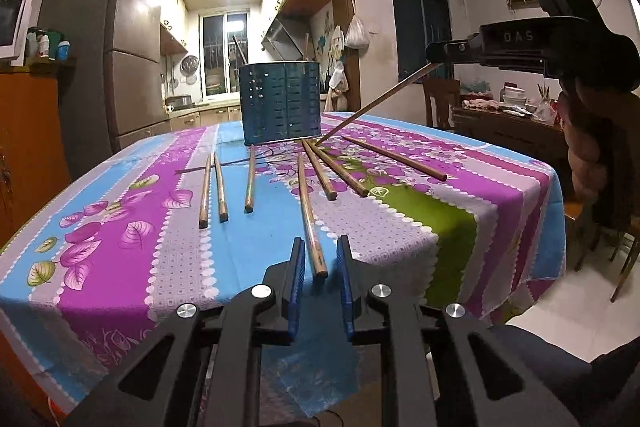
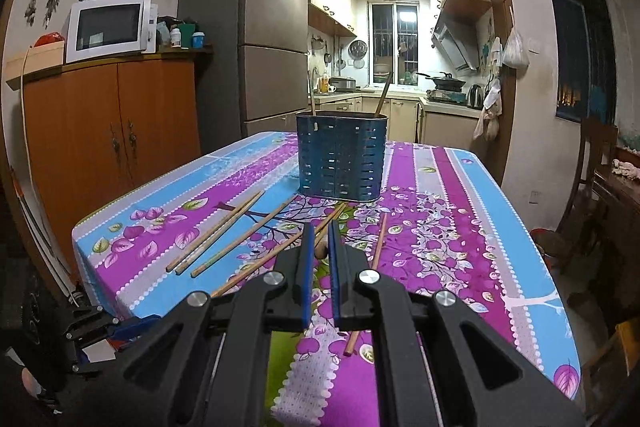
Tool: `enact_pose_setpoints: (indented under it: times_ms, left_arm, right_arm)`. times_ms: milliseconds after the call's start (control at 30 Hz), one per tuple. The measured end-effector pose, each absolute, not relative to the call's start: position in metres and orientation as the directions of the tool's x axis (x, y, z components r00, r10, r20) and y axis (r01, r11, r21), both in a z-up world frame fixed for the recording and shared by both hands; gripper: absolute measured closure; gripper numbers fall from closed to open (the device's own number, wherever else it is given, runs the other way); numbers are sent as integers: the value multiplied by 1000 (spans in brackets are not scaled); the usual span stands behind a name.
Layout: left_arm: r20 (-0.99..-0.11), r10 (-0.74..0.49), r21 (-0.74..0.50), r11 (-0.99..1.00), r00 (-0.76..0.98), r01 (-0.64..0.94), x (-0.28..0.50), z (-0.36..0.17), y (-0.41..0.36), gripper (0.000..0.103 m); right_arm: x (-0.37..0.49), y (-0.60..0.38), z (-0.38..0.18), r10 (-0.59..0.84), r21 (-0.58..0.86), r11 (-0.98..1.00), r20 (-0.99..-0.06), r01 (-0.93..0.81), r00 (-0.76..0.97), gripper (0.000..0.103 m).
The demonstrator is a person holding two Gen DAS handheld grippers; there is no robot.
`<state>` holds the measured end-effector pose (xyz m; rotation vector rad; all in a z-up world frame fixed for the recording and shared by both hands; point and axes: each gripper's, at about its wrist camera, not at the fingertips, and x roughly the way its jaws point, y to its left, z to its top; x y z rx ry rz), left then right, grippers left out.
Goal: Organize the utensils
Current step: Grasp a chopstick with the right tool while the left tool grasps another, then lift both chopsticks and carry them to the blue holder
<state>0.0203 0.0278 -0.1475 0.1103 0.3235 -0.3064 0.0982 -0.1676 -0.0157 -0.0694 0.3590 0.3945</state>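
Though set only narrowly apart, not yet pressing on anything: left gripper (image 1: 320, 267), low over the table (image 1: 120, 267) with its flowered purple, blue and green cloth. Blue-padded fingers (image 1: 298, 269) on either side of the near end of a long round wooden chopstick (image 1: 310, 215), a sliver of cloth visible on each side of the wood. Lying flat, long axis running almost straight away from the fingers toward the dark blue slotted metal utensil holder (image 1: 280, 103) at the far middle of the table. Judged ready for a squeeze on that near end, then a lift and a carry forward to the holder.

Other loose chopsticks (image 1: 250, 183) fanned out on the cloth to left and right, all pointing roughly at the holder. Nearer to the left gripper than to the right.

Right gripper (image 1: 430, 53) raised at the right, pinched tight on a second slanted wooden chopstick (image 1: 376, 105). Far tip down on the cloth just in front of the holder. From the right wrist view, two sticks already upright inside the holder.

Raised letters on the right gripper's black body (image 1: 518, 36): apparently "OAS", first letter uncertain. No other writing legible.
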Motion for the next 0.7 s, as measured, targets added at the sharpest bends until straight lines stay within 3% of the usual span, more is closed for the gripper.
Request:
enact_pose_setpoints:
  times_ms: [133, 367, 700]
  left_arm:
    - [-306, -268, 83, 948, 914, 306, 16, -150, 25, 94]
    - [-293, -265, 86, 950, 919, 301, 17, -132, 27, 95]
    - [-105, -311, 95, 943, 945, 320, 39, -26, 34, 96]
  right_arm:
    - [98, -167, -16, 363, 3, 922, -355, -387, 861, 98]
    - [93, -165, -11, 347, -20, 927, -330, -374, 878, 98]
    - [98, -166, 32, 368, -71, 916, -241, -394, 898, 98]
